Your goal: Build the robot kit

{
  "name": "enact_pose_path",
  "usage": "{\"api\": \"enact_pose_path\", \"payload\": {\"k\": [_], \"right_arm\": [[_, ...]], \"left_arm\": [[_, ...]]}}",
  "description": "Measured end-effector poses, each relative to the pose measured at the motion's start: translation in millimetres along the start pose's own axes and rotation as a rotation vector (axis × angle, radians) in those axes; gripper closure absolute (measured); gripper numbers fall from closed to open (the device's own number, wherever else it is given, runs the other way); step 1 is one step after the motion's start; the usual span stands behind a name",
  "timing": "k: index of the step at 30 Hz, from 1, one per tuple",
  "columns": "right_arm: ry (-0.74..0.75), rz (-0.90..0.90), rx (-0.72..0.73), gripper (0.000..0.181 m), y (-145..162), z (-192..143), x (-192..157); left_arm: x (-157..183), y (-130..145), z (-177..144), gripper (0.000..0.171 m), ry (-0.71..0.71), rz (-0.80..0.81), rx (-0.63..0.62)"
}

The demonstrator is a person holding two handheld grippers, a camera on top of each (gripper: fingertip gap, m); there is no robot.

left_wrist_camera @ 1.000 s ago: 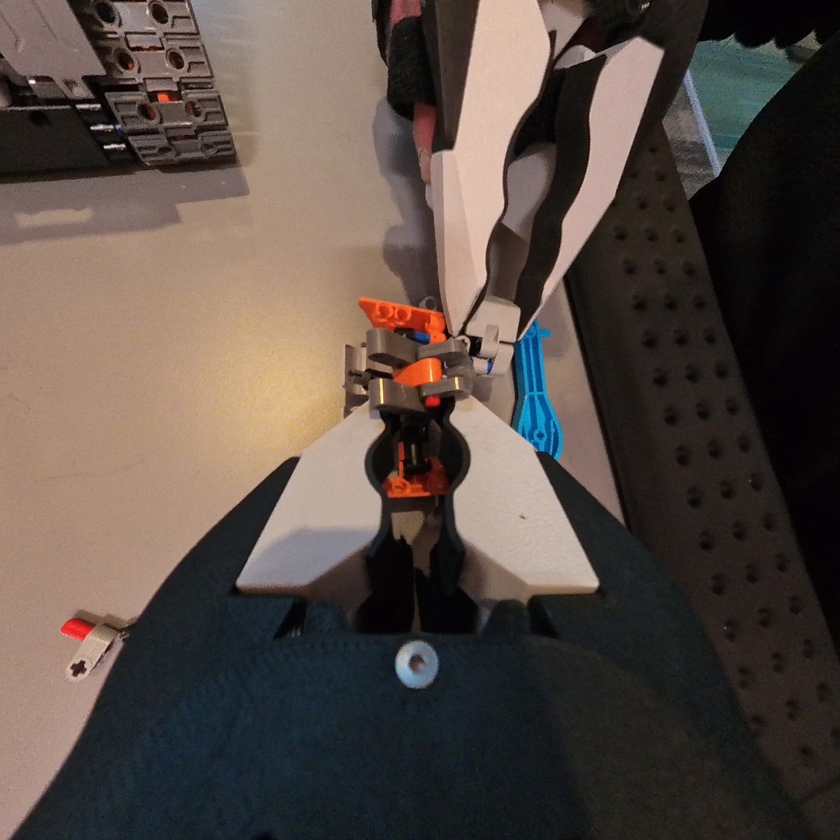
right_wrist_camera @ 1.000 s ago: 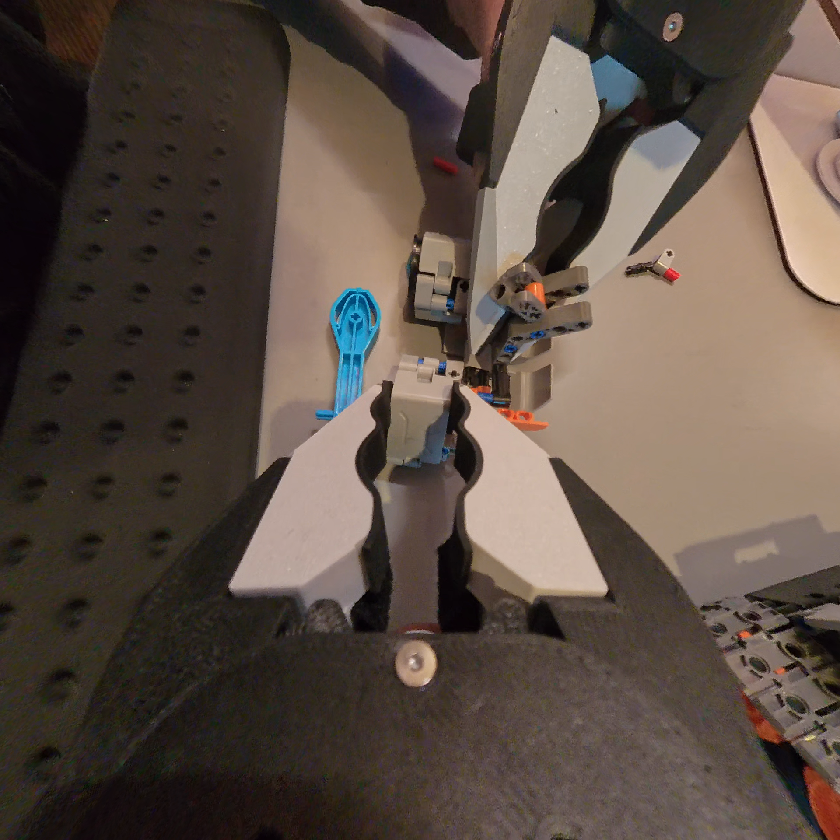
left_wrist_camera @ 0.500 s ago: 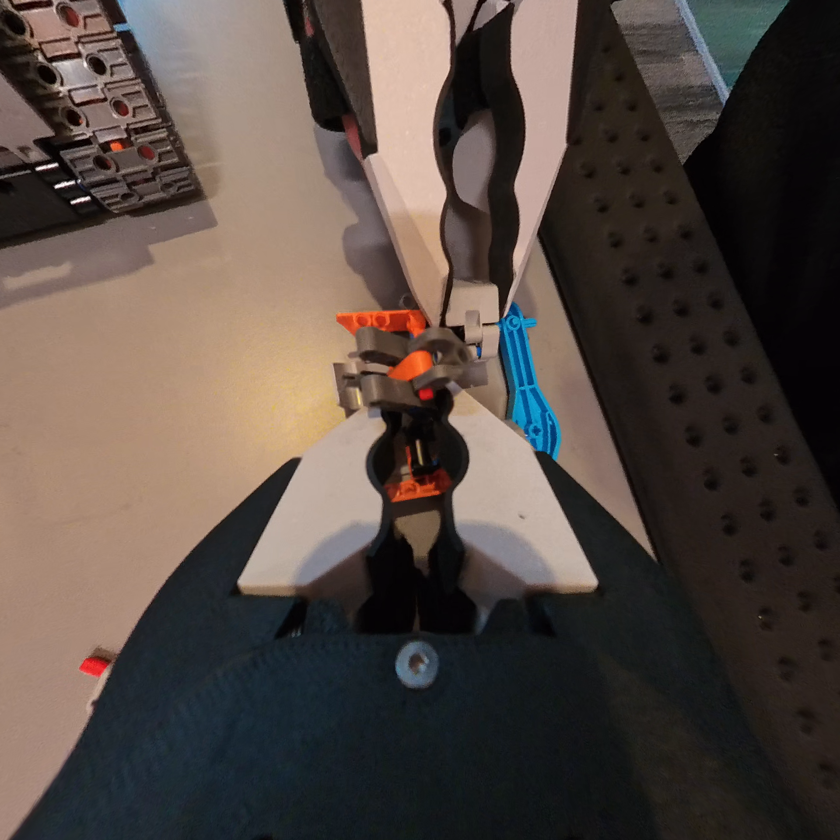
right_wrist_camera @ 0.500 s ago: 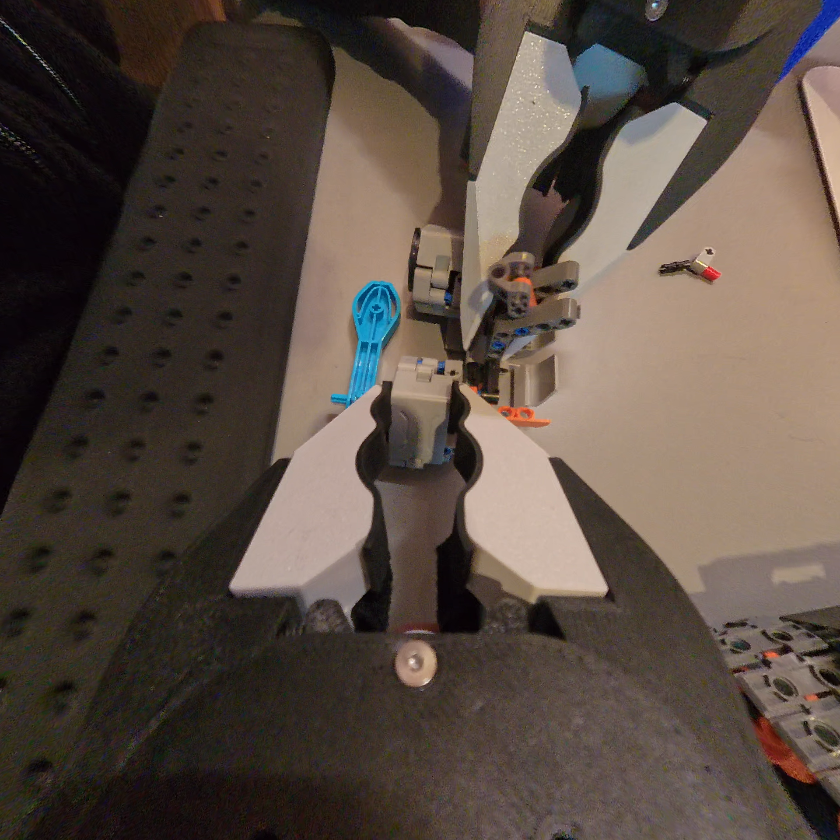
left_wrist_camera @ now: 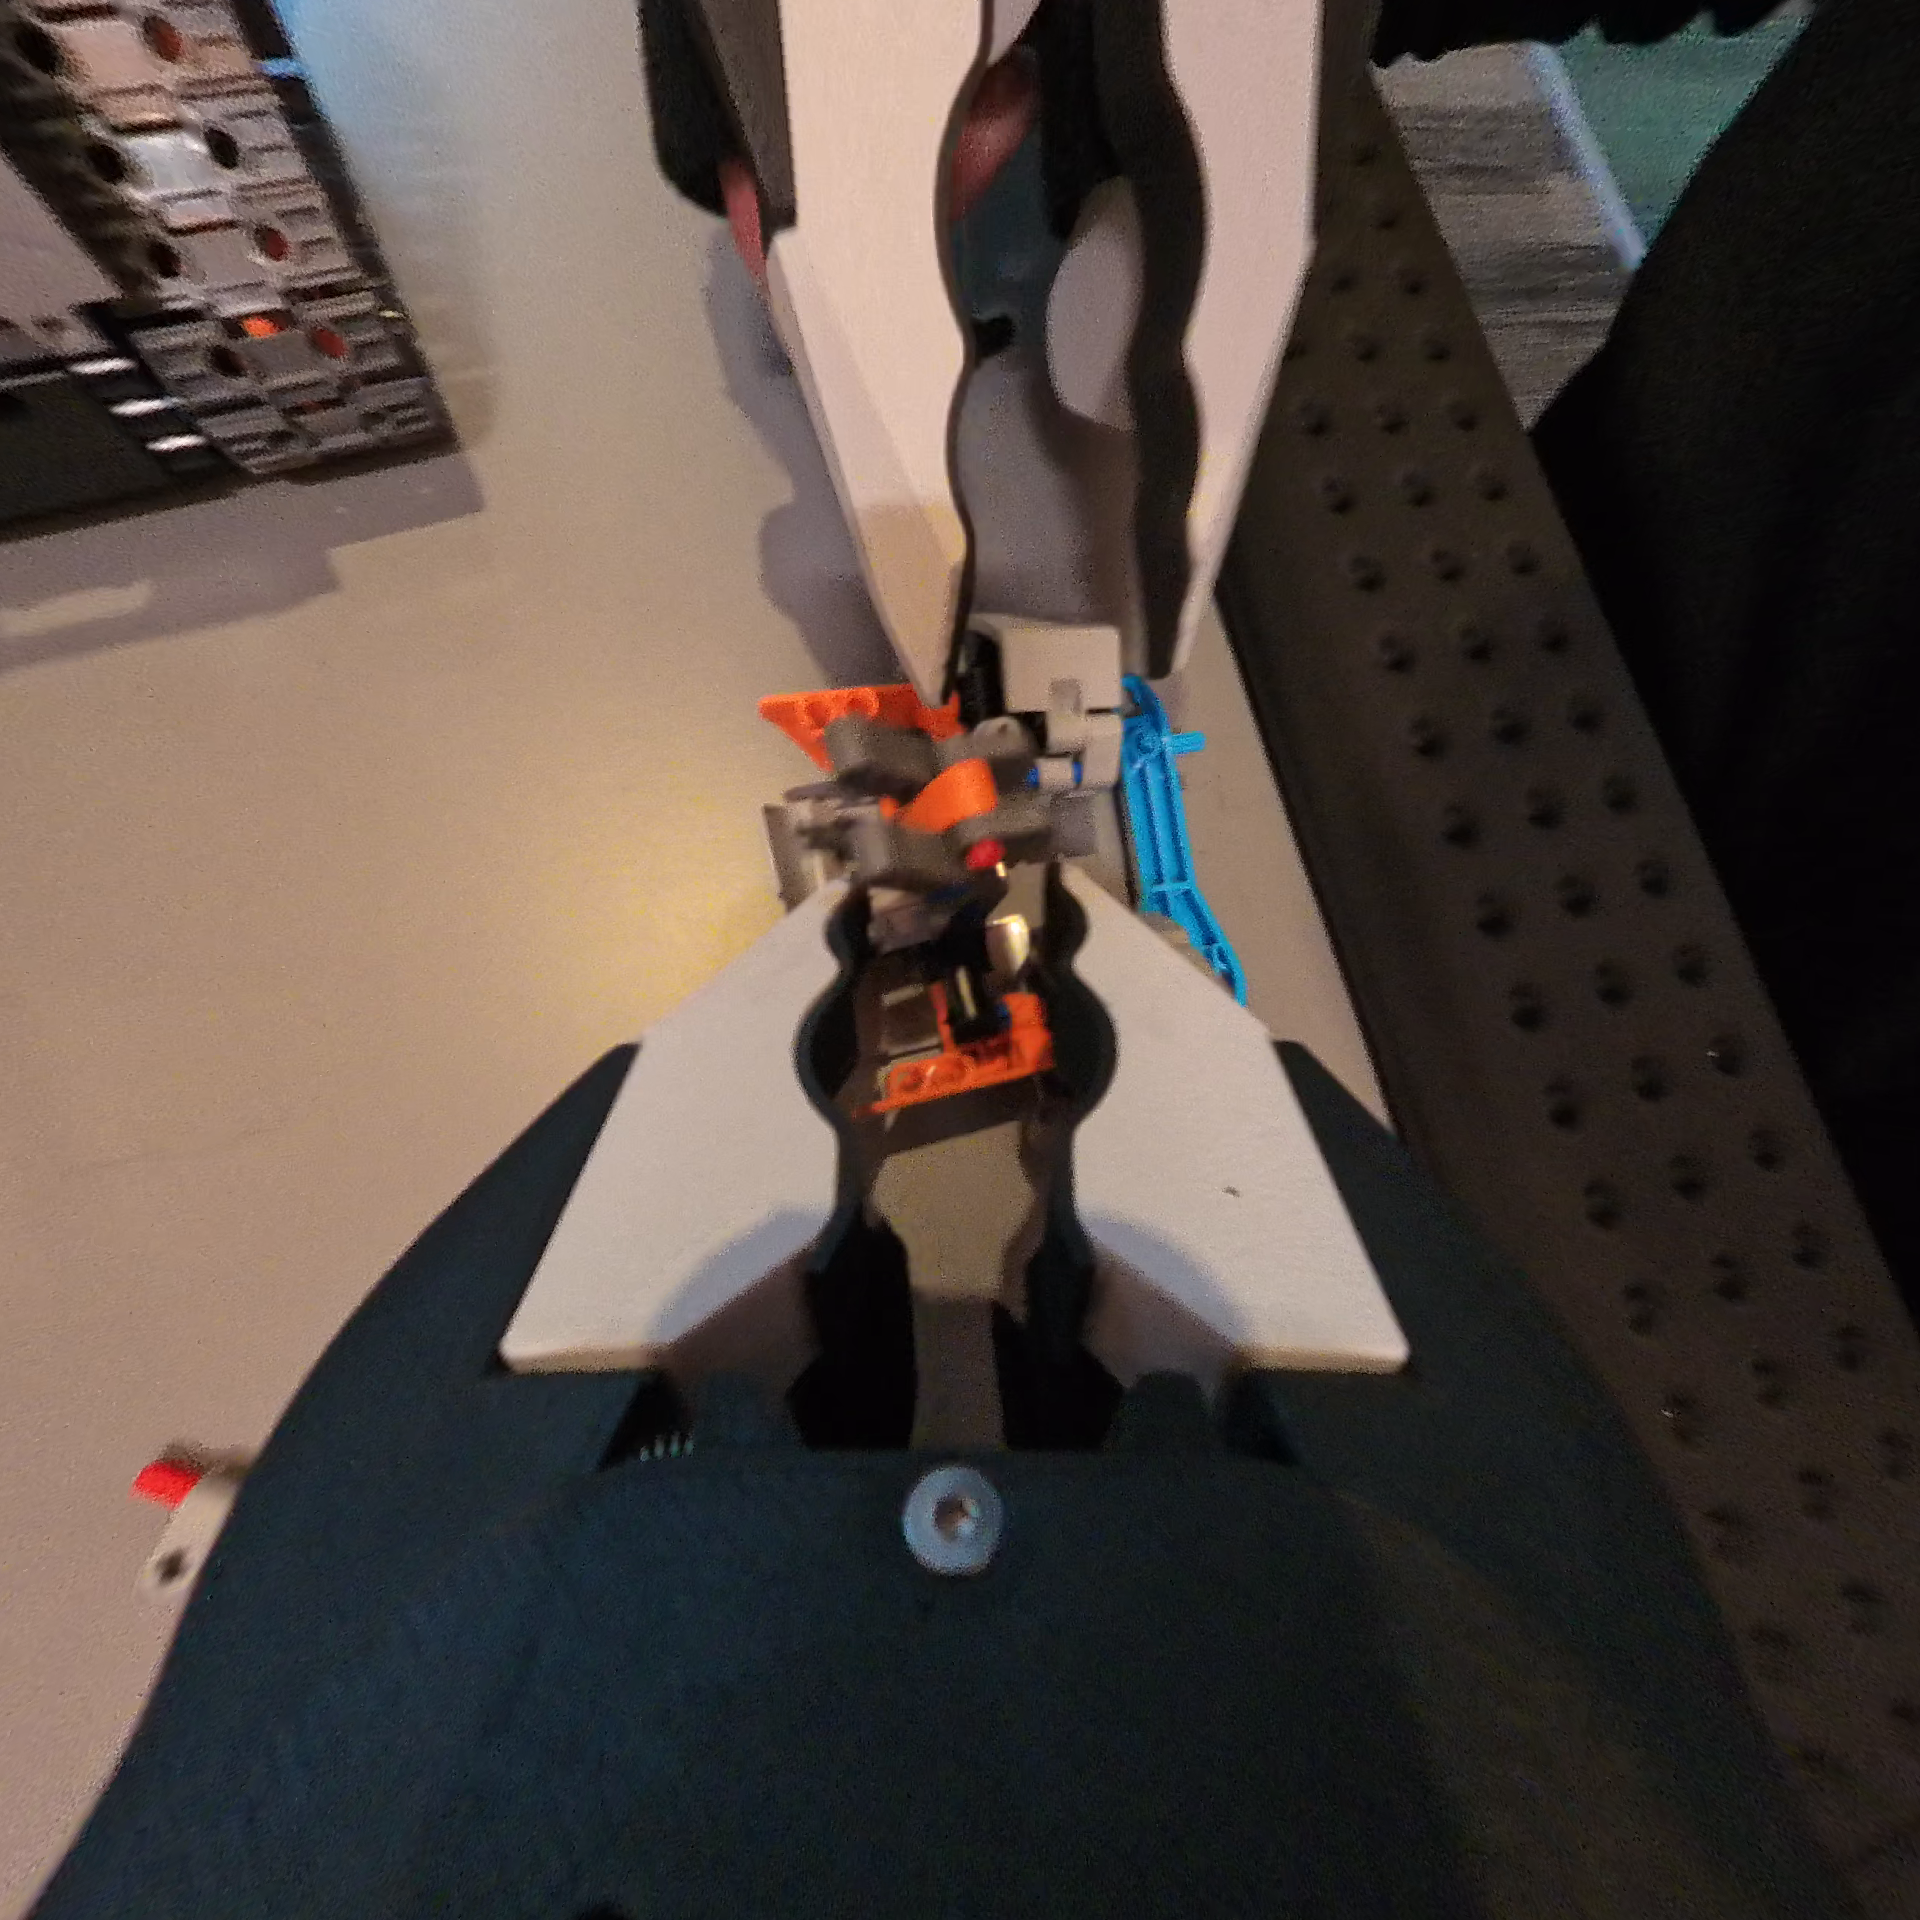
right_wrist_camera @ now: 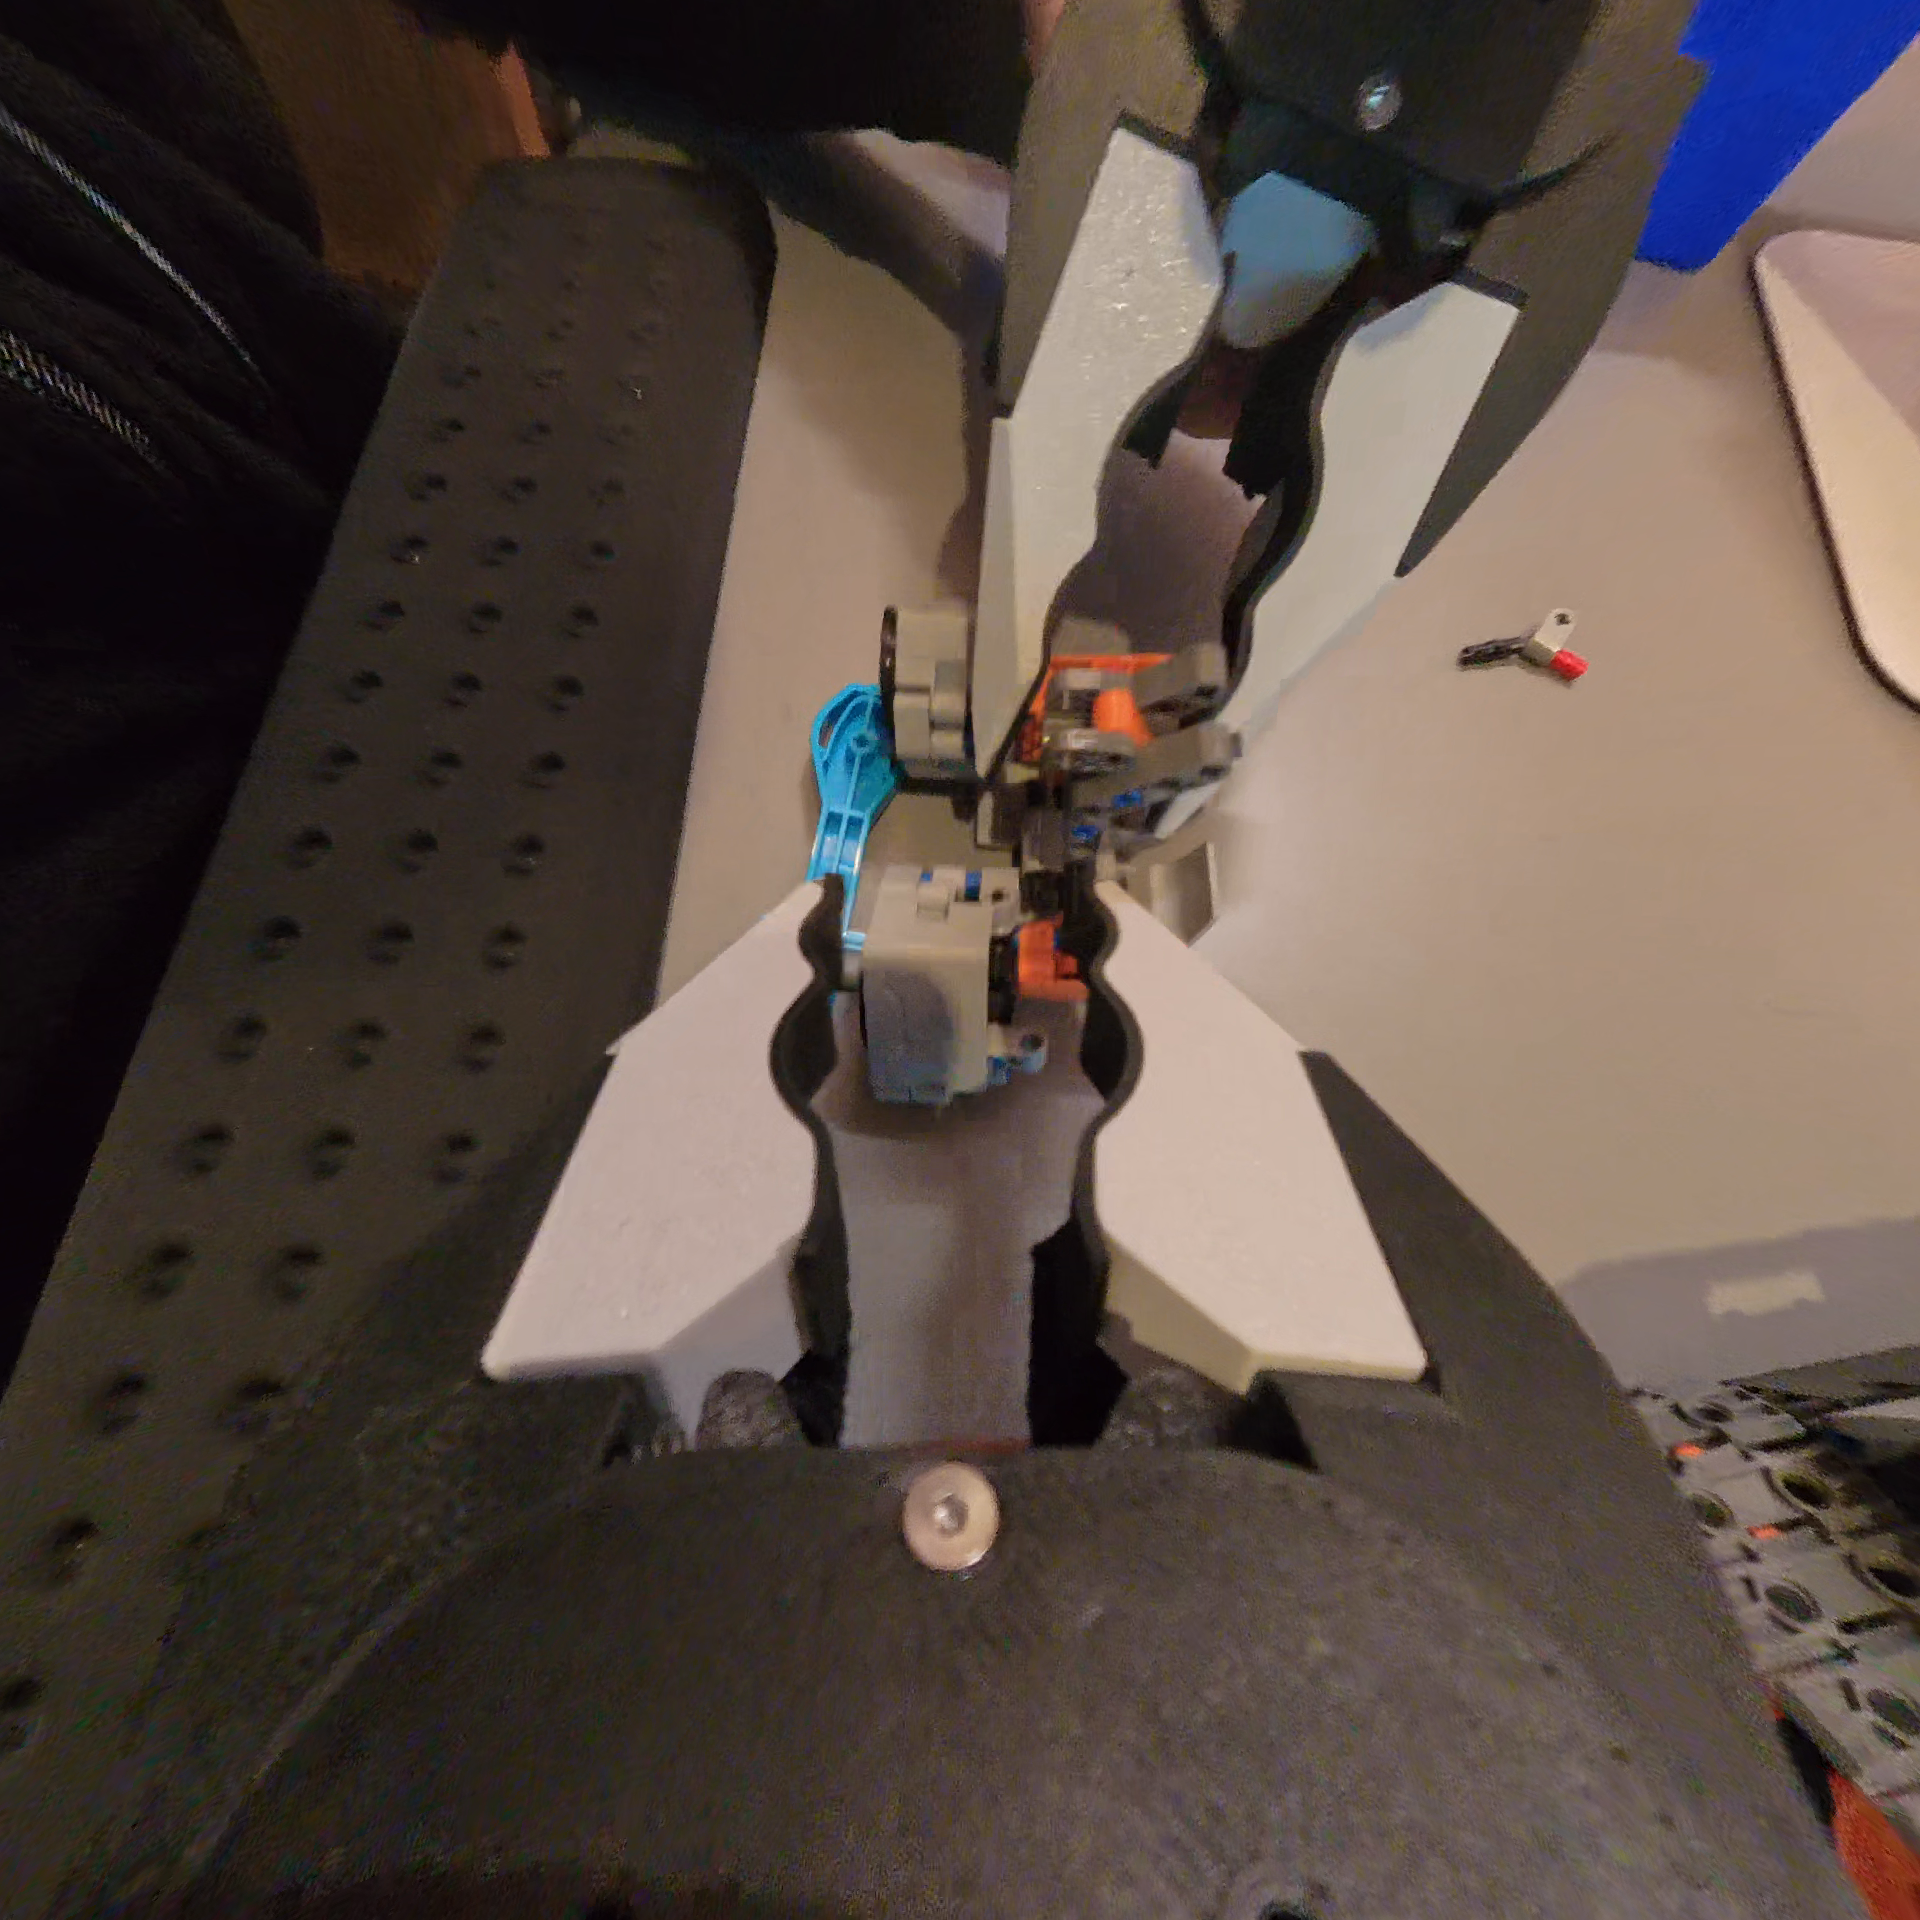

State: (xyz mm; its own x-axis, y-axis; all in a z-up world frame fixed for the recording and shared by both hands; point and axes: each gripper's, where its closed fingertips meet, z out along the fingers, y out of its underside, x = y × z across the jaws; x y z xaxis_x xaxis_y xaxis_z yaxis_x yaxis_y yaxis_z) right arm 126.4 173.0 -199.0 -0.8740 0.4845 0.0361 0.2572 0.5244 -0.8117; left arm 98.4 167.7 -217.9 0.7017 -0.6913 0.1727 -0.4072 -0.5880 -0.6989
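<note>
Gripping one brick assembly (left_wrist_camera: 935, 821) from opposite ends, tips nearly meeting.
Left gripper (left_wrist_camera: 951, 914) clamps its orange-and-grey end; right gripper (right_wrist_camera: 961, 914) clamps the grey block (right_wrist_camera: 925, 997).

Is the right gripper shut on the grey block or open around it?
Shut on it, it seems: the right gripper has its fingers against the grey block and its orange side piece; contact is partly hidden.
</note>
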Motion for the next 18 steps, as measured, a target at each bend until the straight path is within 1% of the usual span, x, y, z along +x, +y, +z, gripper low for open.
{"api": "enact_pose_path", "payload": {"k": [1, 4, 6, 8, 10, 12, 14, 16, 18], "right_arm": [[0.007, 0.002, 0.0, 0.132, -2, -1, 1], [0.027, -0.013, -0.063, 0.126, 3, 3, 3], [0.039, -0.019, -0.12, 0.124, 8, 6, 5], [0.03, -0.012, -0.162, 0.123, 12, 10, 5], [0.019, -0.005, -0.199, 0.126, 14, 14, 5], [0.013, 0.001, -0.238, 0.13, 18, 16, 7], [0.003, 0.003, -0.258, 0.131, 19, 16, 9], [-0.002, -0.003, -0.277, 0.131, 20, 16, 10], [-0.012, -0.008, -0.284, 0.132, 20, 16, 10]], "left_arm": [[-2, 0, -3, 0.135, -0.03, 0.004, 0.005], [-1, 0, -15, 0.12, -0.067, -0.015, 0.02], [9, -1, -21, 0.117, -0.07, 0.003, 0.02], [15, 4, -22, 0.112, -0.098, 0.026, -0.022], [20, 9, -19, 0.109, -0.116, 0.035, -0.052], [23, 11, -16, 0.109, -0.125, 0.03, -0.062], [19, 21, -13, 0.108, -0.169, 0.037, -0.126], [22, 23, -10, 0.117, -0.164, 0.031, -0.139], [21, 23, -10, 0.117, -0.178, 0.029, -0.143]]}}
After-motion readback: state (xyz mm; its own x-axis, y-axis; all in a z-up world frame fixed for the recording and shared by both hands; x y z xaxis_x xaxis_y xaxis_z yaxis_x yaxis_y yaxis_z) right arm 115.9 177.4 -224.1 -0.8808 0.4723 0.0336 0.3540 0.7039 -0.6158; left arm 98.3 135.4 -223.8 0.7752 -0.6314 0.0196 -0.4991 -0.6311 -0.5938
